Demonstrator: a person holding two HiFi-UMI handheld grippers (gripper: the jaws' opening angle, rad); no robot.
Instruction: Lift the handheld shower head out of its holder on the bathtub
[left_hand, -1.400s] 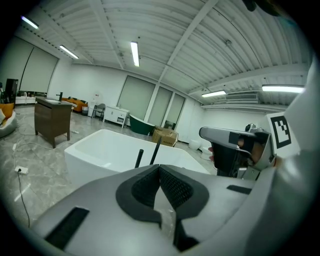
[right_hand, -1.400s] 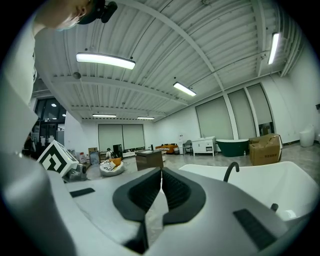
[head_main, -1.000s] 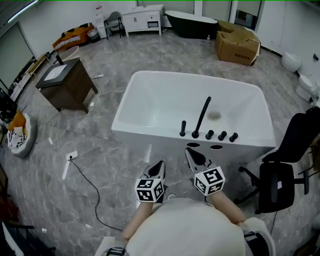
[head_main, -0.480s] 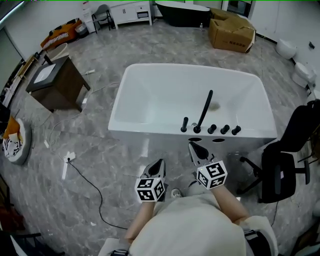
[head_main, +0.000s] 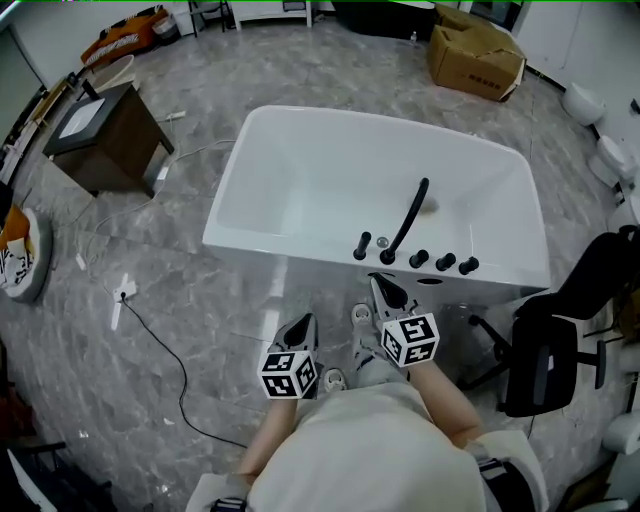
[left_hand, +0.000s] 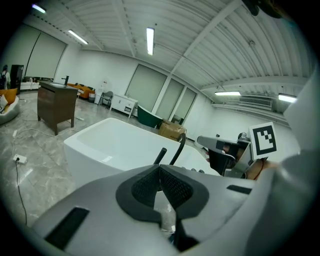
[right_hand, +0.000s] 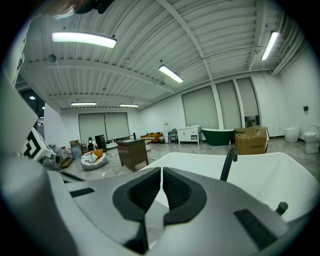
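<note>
Black shower head (head_main: 362, 246) stands near-vertical in bathtub (head_main: 290, 252) rim, tip up, just ahead-left of right gripper (head_main: 385, 290); left gripper (head_main: 303, 325) likewise closed, empty.

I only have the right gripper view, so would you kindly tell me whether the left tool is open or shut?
Observer: The left tool is shut, with nothing between its jaws.
Operator: Thank you; where does the shower head stand?
Observer: The shower head is upright on the tub rim, left of the curved spout.
Operator: Is anything near my right side?
Observer: A black office chair stands by the tub's corner, right of the right tool.
</note>
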